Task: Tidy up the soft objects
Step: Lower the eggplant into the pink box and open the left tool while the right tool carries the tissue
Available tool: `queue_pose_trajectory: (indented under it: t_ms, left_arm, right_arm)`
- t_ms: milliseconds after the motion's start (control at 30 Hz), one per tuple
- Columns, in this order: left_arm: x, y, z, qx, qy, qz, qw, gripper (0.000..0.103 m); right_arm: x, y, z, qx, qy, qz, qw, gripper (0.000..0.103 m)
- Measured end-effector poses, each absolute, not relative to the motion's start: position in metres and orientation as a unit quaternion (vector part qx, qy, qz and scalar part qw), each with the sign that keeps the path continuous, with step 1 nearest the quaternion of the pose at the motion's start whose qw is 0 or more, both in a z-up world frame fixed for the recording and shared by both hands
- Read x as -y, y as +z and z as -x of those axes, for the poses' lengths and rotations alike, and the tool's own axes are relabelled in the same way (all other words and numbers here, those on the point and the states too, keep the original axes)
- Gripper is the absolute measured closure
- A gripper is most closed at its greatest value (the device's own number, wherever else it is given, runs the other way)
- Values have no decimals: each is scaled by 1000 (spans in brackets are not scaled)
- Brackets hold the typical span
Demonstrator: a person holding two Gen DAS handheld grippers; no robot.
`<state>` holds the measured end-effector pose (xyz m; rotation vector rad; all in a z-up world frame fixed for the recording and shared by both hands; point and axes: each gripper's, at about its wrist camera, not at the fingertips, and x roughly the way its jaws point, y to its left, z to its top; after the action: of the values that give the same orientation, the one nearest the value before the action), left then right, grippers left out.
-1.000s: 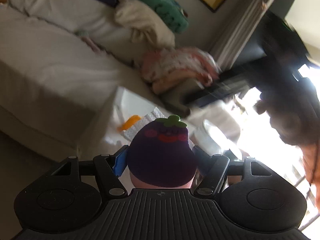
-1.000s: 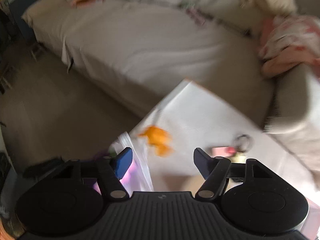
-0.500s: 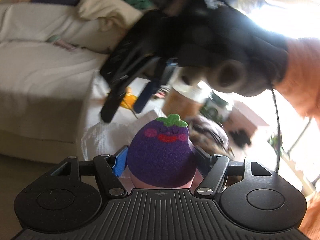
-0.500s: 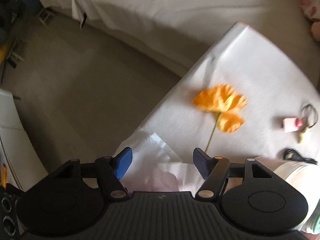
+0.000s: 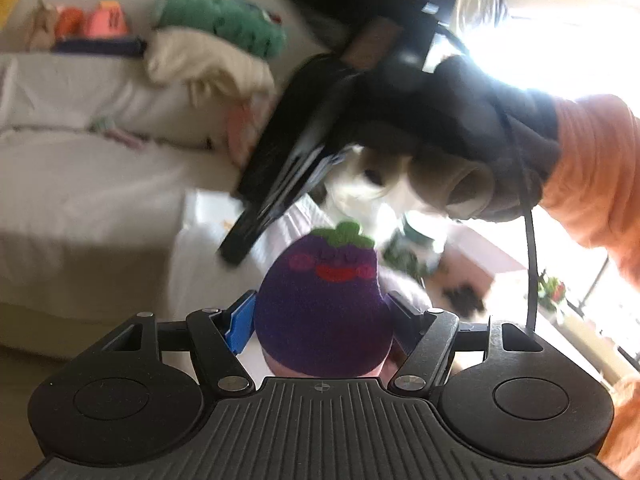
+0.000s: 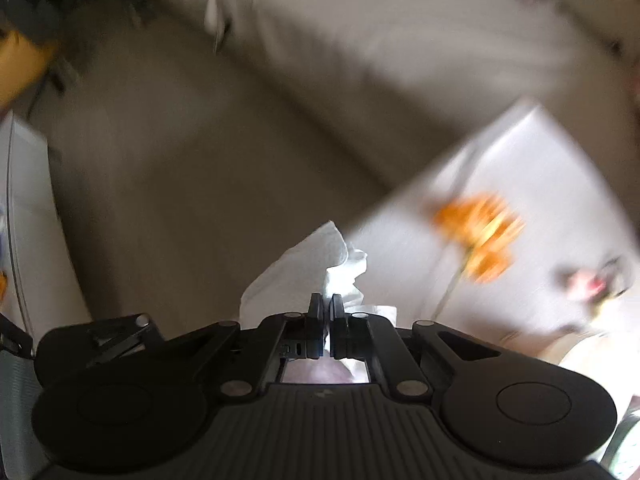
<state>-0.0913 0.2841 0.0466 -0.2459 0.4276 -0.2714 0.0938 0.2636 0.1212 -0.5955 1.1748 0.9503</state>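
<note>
At the near edge of the white bench [image 6: 552,168], the right gripper [image 6: 326,304] points steeply down and its jaws have just been closing; they now stand almost together, pinching a crumpled fold of the white plastic bag [image 6: 308,256] that hangs off the bench corner. To the right on the bench lie an orange flower [image 6: 480,232] and a small pink key tag [image 6: 588,280], both blurred. In the left wrist view, the left gripper [image 5: 320,316] clamps a purple eggplant plush [image 5: 320,304] by its lower body, blue pad on one side, with the green cap and smiling face pointing away. Beyond it the hand [image 5: 472,160] in a dark glove and orange sleeve [image 5: 592,168] carries the other tool across the frame, over the bench. Behind, a sofa [image 5: 80,184] holds a cream blanket [image 5: 204,60] and a green plush [image 5: 224,20].

The plush looks light and squashy, so a grip around its widest part should hold without harm, though it can compress and slip if squeezed too near the tip. The bag is thin, limp and slick; a pinch at one rim fold seems right for pulling the mouth open, but the film could slide out or tear if tugged hard.
</note>
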Motion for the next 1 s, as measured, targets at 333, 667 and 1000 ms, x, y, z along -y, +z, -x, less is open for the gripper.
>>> queue_pose_trajectory:
  t_ms: [333,667,1000]
  left_arm:
    - [-296,120,48,-96,-105,162,977,30]
    - [-217,173,-27,-103,-127,187,969,30]
    - [-16,131,-132,-277,-265,148,912,30]
  right_arm:
    - [-120,294,-128,-347,399,91,844,101]
    - [114,322,-130,-229,284,-8,931,101]
    - [261,214,-143,-280,135,-49,949,100]
